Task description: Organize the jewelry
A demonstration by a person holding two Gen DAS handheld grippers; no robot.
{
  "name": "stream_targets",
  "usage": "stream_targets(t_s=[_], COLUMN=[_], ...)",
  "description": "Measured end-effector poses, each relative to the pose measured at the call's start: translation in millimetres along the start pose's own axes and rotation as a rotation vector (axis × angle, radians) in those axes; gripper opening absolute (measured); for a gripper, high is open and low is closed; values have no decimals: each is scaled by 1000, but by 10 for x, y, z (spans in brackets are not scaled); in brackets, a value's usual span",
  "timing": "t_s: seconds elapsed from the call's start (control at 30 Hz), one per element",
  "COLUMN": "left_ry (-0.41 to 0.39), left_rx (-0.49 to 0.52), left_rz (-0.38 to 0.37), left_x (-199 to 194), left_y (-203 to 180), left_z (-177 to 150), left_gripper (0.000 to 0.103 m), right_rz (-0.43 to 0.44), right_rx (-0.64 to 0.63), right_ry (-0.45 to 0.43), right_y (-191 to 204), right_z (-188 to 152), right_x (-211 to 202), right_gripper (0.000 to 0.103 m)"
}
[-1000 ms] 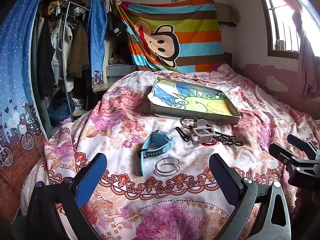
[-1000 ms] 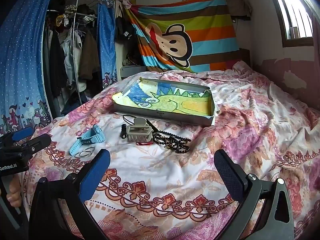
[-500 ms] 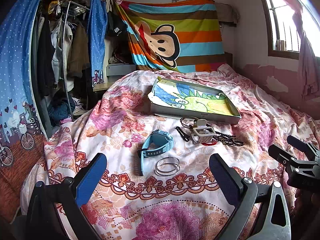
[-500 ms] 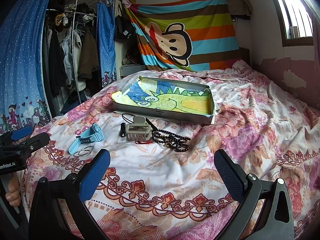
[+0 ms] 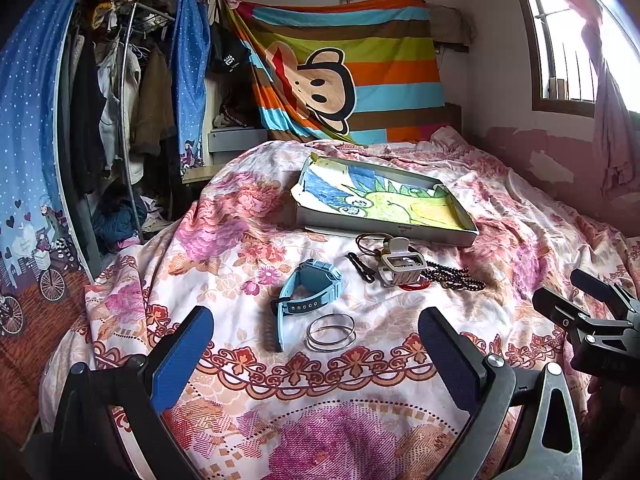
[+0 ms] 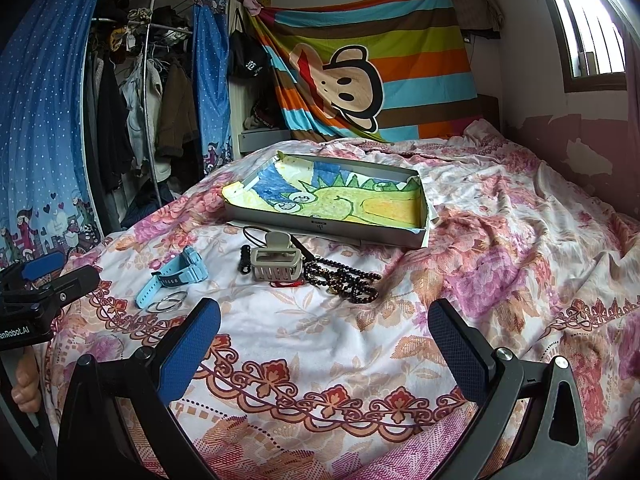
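On the floral bedspread lie a light blue watch (image 5: 310, 288) (image 6: 176, 276), silver bangles (image 5: 331, 337) (image 6: 167, 302), a grey hair claw clip (image 5: 401, 267) (image 6: 276, 261), black bead strands (image 5: 452, 276) (image 6: 344, 278), a black hair clip (image 5: 360, 266) and thin hair ties (image 5: 370, 239). Behind them sits a shallow grey box (image 5: 384, 230) (image 6: 320, 226) lined with a dinosaur drawing. My left gripper (image 5: 316, 354) is open and empty, just short of the bangles. My right gripper (image 6: 324, 344) is open and empty, short of the beads.
A wardrobe with a blue curtain (image 5: 28, 128) and hanging clothes stands at the left of the bed. A striped monkey blanket (image 5: 348, 72) hangs behind. A window (image 5: 572, 40) is at the right. The bed's edge drops off at the left.
Both grippers stay open. The right wrist view has edged slightly closer to the items; the left view is nearly unchanged.
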State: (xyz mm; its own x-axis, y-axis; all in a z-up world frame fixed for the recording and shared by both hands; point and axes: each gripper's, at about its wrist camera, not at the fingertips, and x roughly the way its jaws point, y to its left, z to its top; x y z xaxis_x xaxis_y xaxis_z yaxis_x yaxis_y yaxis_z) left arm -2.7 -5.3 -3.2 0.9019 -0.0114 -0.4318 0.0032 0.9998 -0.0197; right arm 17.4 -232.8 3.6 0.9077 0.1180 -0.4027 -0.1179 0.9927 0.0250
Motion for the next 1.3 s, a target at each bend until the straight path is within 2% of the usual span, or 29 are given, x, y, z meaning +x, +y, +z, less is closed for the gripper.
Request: stream_targets(t_s=[1.3], left_ry=[3], left_rx=[-1], left_rz=[2], left_x=[3], left_y=[1], left_z=[10], left_gripper=[103], right_rz=[0], right_rx=[1], right_ry=[7], right_y=[0], right_z=[35], right_x=[-7], right_gripper=[102])
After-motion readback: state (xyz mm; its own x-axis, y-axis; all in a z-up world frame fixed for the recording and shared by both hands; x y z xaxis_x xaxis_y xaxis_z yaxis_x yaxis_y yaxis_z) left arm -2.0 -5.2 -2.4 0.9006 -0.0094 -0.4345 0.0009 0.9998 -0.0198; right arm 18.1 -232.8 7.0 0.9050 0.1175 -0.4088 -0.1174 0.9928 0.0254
